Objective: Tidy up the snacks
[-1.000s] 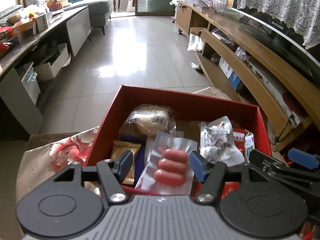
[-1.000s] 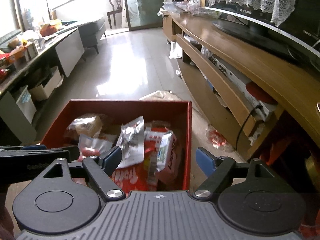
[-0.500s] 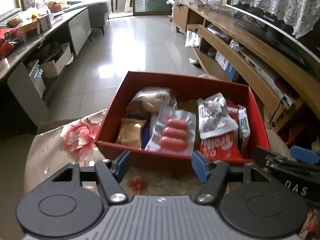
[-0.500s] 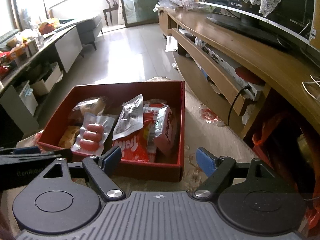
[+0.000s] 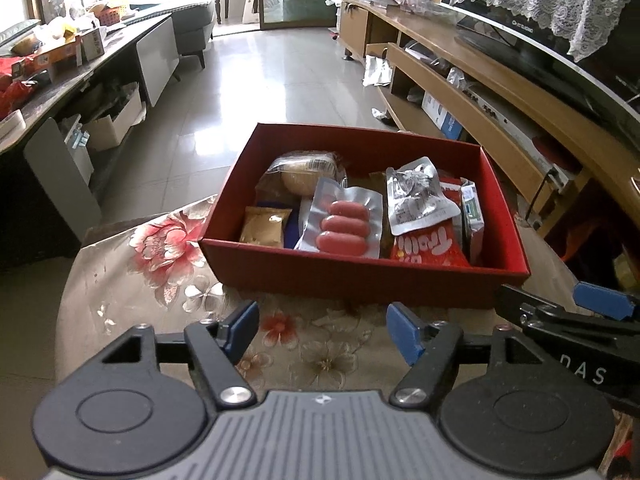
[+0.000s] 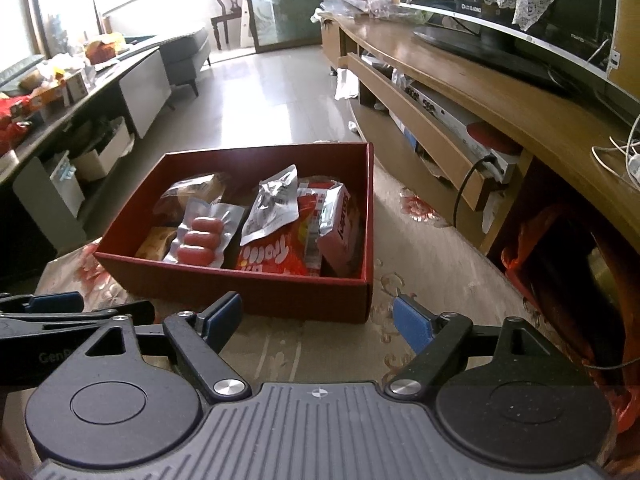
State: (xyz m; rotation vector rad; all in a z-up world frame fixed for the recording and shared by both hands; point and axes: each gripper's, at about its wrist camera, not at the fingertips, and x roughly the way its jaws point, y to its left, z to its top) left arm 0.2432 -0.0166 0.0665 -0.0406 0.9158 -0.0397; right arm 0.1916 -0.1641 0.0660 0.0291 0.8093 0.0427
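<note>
Only the right view shows the box's (image 6: 280, 296) pink carton (image 6: 340, 232); both grippers (image 5: 322, 330) (image 6: 318, 320), wide and empty, have backed off.

The left gripper with blue finger pads (image 5: 322, 332) is pulling back from the red cardboard box (image 5: 360, 280). A second ago it was hanging right over the clear pack of three pink sausages (image 5: 342, 226), and now it is sitting in front of the box, over the flowered tablecloth (image 5: 160, 264). The right gripper with blue finger pads (image 6: 318, 322) is backing away too, so the whole box is showing in its view. More of the tablecloth is showing in both views.
</note>
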